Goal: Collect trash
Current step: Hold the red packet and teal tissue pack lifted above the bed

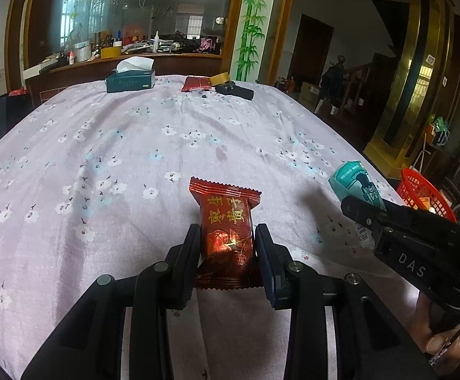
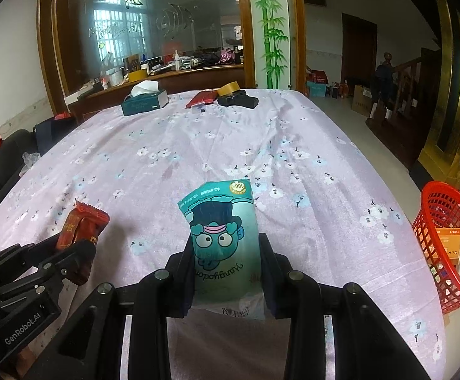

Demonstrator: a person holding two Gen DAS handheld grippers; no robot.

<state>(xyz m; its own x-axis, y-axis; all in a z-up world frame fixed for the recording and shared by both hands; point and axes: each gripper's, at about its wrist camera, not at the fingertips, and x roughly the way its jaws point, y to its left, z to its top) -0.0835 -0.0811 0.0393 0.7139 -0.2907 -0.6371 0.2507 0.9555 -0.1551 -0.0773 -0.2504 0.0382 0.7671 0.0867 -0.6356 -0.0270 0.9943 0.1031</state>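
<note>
My left gripper [image 1: 226, 237] is shut on a red snack wrapper [image 1: 225, 218] with gold lettering, held upright just above the flowered tablecloth [image 1: 135, 145]. My right gripper [image 2: 228, 247] is shut on a teal packet [image 2: 222, 224] printed with a cartoon face. Each gripper shows in the other's view: the right gripper [image 1: 361, 213] at the right edge with the teal packet [image 1: 355, 183], the left gripper [image 2: 81, 253] at the lower left with the red wrapper [image 2: 81, 224]. A red mesh basket [image 2: 445, 231] stands off the table's right side, holding an orange box and a white tube.
At the table's far end lie a dark green tissue box [image 2: 144, 103], a red pouch [image 2: 203, 98], a roll of tape [image 2: 228, 88] and a black device [image 2: 239, 100]. A cluttered wooden counter stands behind. The floor drops away right of the table. A hand [image 1: 445, 335] holds the right gripper.
</note>
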